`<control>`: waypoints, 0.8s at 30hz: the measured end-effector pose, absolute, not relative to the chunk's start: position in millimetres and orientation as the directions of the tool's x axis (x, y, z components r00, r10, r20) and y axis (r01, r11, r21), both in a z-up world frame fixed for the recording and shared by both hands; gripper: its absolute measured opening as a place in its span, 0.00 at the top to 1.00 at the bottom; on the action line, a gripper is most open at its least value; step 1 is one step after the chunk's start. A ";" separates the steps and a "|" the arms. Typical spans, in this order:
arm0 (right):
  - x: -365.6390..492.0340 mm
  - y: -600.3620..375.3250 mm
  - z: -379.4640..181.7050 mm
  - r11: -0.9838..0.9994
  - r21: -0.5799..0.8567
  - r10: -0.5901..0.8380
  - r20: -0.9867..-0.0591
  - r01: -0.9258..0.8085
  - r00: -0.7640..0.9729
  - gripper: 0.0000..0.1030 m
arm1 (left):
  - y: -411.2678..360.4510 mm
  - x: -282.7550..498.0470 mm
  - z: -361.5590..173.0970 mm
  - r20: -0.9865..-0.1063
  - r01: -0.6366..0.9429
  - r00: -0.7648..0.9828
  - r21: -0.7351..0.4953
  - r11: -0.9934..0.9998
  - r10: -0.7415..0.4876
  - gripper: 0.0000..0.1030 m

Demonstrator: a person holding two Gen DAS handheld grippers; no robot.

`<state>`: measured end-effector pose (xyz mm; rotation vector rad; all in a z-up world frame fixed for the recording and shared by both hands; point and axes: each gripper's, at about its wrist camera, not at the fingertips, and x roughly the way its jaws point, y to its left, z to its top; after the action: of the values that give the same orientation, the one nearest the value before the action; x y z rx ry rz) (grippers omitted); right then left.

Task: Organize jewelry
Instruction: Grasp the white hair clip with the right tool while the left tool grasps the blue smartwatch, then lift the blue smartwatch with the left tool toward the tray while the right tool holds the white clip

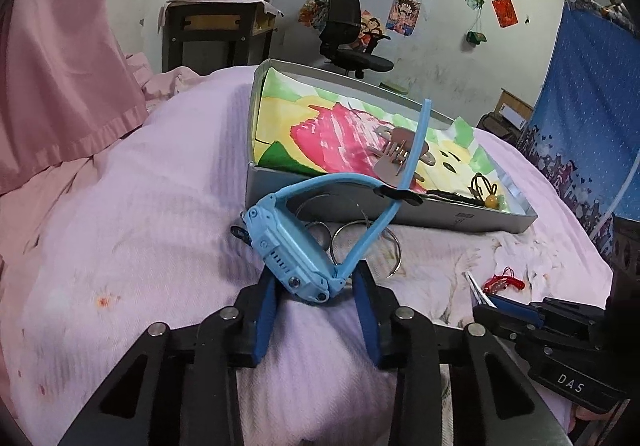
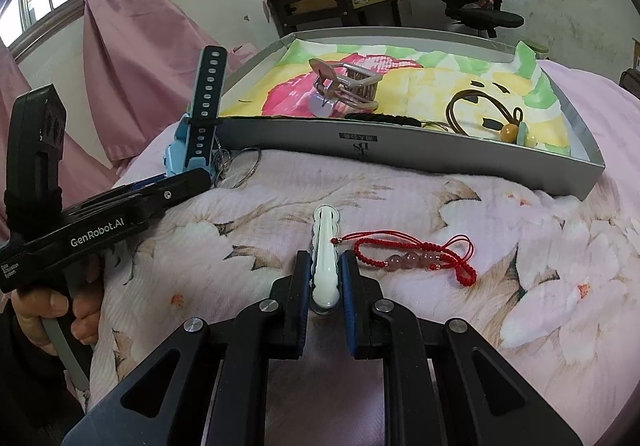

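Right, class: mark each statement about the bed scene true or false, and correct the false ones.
1. The left hand-held gripper has the blue watch between its fingers. True.
2. The right hand-held gripper holds the red bracelet. False: it is shut on the white clip; the bracelet lies on the bedspread beside it.
3. The grey tray is lined with a colourful cloth. True.
4. The brown claw clip lies on the bedspread outside the tray. False: it sits inside the tray.
5. Metal rings lie beside the watch, in front of the tray. True.
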<state>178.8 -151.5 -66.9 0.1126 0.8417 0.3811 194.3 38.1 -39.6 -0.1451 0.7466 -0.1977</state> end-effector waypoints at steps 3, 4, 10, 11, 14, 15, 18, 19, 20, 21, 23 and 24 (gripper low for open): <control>179.2 -151.8 -67.7 0.926 0.249 0.375 -0.705 -0.284 0.602 0.87 | 38.6 195.1 -40.0 -0.656 0.123 0.718 -0.210 0.970 -0.233 0.69; 179.4 -151.9 -68.1 0.925 0.251 0.376 -0.705 -0.284 0.601 0.87 | 38.7 194.7 -40.3 -0.655 0.123 0.718 -0.214 0.969 -0.235 0.69; 180.1 -152.2 -69.0 0.925 0.253 0.377 -0.706 -0.284 0.600 0.87 | 42.0 196.4 -41.4 -0.650 0.118 0.719 -0.237 0.964 -0.247 0.71; 180.0 -152.2 -68.9 0.925 0.253 0.377 -0.706 -0.284 0.600 0.87 | 42.6 195.8 -41.6 -0.648 0.117 0.720 -0.238 0.964 -0.248 0.72; 179.8 -152.1 -69.0 0.925 0.252 0.377 -0.705 -0.284 0.600 0.87 | 43.4 193.0 -41.7 -0.639 0.116 0.727 -0.247 0.962 -0.252 0.73; 179.8 -152.3 -69.0 0.925 0.252 0.377 -0.705 -0.284 0.601 0.87 | 43.6 192.1 -41.7 -0.637 0.116 0.729 -0.249 0.962 -0.252 0.76; 178.9 -151.8 -68.6 0.924 0.252 0.379 -0.700 -0.288 0.605 0.87 | 44.2 189.8 -42.0 -0.631 0.117 0.730 -0.261 0.958 -0.261 0.77; 178.3 -151.5 -68.2 0.922 0.254 0.385 -0.697 -0.293 0.605 0.87 | 45.2 189.1 -41.8 -0.625 0.122 0.732 -0.272 0.955 -0.272 0.77; 177.9 -151.3 -67.8 0.919 0.257 0.390 -0.693 -0.298 0.606 0.87 | 46.1 188.5 -41.9 -0.623 0.123 0.732 -0.278 0.953 -0.276 0.77; 176.9 -150.8 -67.3 0.916 0.259 0.397 -0.688 -0.306 0.607 0.87 | 47.0 188.6 -42.1 -0.623 0.124 0.730 -0.283 0.951 -0.281 0.77; 175.9 -149.1 -66.7 0.915 0.255 0.400 -0.686 -0.313 0.608 0.87 | 47.5 188.1 -42.4 -0.622 0.124 0.729 -0.290 0.949 -0.285 0.78; 175.7 -148.3 -66.7 0.915 0.252 0.399 -0.687 -0.316 0.607 0.87 | 48.3 187.1 -42.0 -0.619 0.124 0.731 -0.295 0.947 -0.288 0.78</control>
<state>175.7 -148.3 -66.7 0.1090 0.8202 0.4142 187.1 48.3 -42.0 -0.2408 0.7172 -0.2295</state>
